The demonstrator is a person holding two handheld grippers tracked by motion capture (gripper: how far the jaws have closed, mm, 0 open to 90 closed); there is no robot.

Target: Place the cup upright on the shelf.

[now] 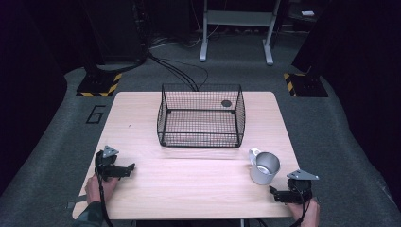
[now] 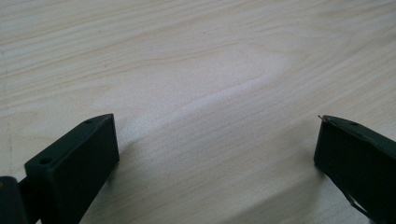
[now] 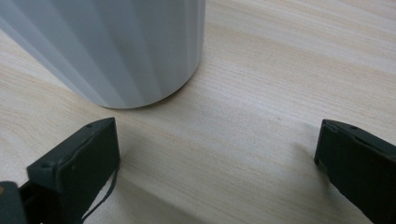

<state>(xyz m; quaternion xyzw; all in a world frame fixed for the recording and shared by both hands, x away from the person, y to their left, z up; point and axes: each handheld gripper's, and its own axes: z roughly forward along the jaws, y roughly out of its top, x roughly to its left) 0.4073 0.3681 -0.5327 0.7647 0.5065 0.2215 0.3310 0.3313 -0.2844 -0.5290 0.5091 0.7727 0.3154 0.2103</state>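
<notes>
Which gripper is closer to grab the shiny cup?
Probably the right gripper: it sits open just beside the metal cup. The left gripper, also open, rests across the table, far from it.

The high view is dim and soft: darkness surrounds the scene, while the wooden table (image 1: 189, 189) catches overhead light with a pale glare patch near its middle. Both gripper views are bright and even; the black jaws cast soft shadows, and the metal cup (image 3: 116, 46) looks blurred close up.
</notes>
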